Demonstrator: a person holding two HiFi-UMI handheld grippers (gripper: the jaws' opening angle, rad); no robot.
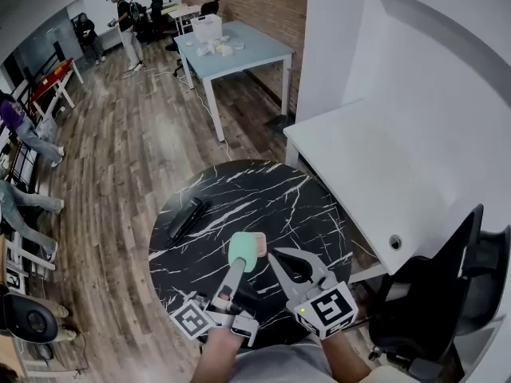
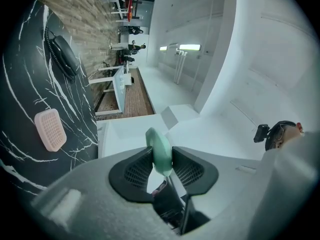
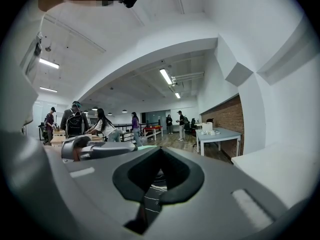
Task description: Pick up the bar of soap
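Mint-green bar of soap (image 1: 241, 248) is clamped edge-on between the pads of my left gripper (image 1: 238, 266). The jaws stand fairly wide on it. I hold it clear of the black marbled bench (image 1: 239, 186), lower centre of the head view. Pink ribbed soap dish (image 1: 258, 244) lies on the bench, just right of the soap. My right gripper (image 1: 279, 258), lower right, has its tips together with nothing between them.

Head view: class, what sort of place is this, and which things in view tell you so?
Probably a shared open-plan office or workshop: a brick wall, a pale work table with people standing beyond it, and a black office chair beside a white desk.
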